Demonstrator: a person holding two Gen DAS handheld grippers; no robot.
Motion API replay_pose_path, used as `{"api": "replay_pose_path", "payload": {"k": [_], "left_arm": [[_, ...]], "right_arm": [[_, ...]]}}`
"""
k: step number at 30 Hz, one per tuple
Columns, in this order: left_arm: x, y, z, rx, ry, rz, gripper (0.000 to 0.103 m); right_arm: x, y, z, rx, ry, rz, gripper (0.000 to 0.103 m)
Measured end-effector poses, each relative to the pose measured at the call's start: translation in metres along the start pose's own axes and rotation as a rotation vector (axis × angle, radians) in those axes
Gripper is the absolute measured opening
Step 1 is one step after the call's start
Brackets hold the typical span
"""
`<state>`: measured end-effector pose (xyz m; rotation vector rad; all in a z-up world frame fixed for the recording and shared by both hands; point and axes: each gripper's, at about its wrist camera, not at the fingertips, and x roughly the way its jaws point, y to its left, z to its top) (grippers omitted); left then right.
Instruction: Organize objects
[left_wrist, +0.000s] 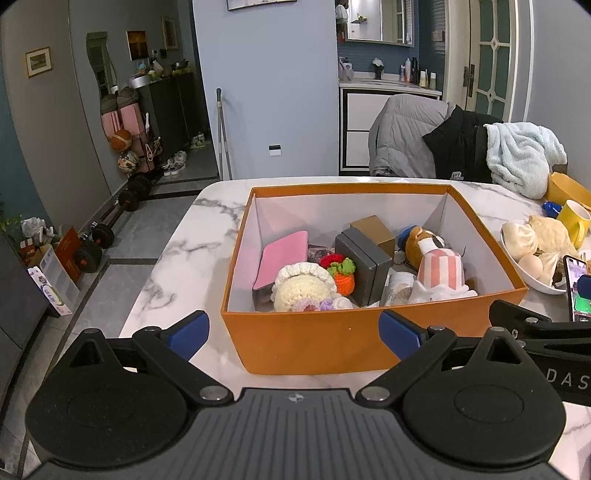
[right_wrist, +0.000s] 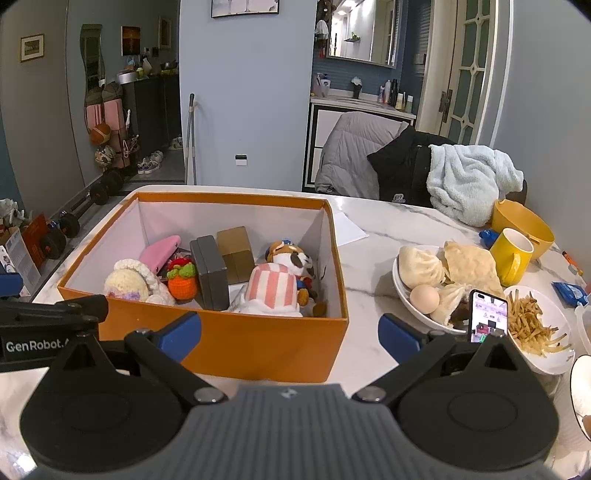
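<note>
Orange box (left_wrist: 325, 339) of toys on marble counter (left_wrist: 177, 258) | left gripper (left_wrist: 293, 334) jaws spread, empty | right gripper (right_wrist: 290, 334) jaws spread, empty

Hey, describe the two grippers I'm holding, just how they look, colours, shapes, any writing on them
Both match: the left gripper and right gripper each have a ribbed dark grey body with a small logo, two round black discs, black link arms with silver pivot pins, and blue pads on the jaws. White lettering reads GenRobot on the left one's side; DAS shows on the right's.
</note>
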<state>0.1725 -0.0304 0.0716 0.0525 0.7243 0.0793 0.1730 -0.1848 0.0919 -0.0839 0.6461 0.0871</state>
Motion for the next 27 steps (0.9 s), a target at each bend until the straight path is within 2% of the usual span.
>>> {"api": "replay_pose_path", "payload": {"k": [27], "left_arm": [[-0.0018,-0.0002,-0.0001,0.015,-0.002,0.002,0.103]], "right_arm": [[0.0,-0.0023,-0.0029,0.003,0.005,-0.007,0.102]]}}
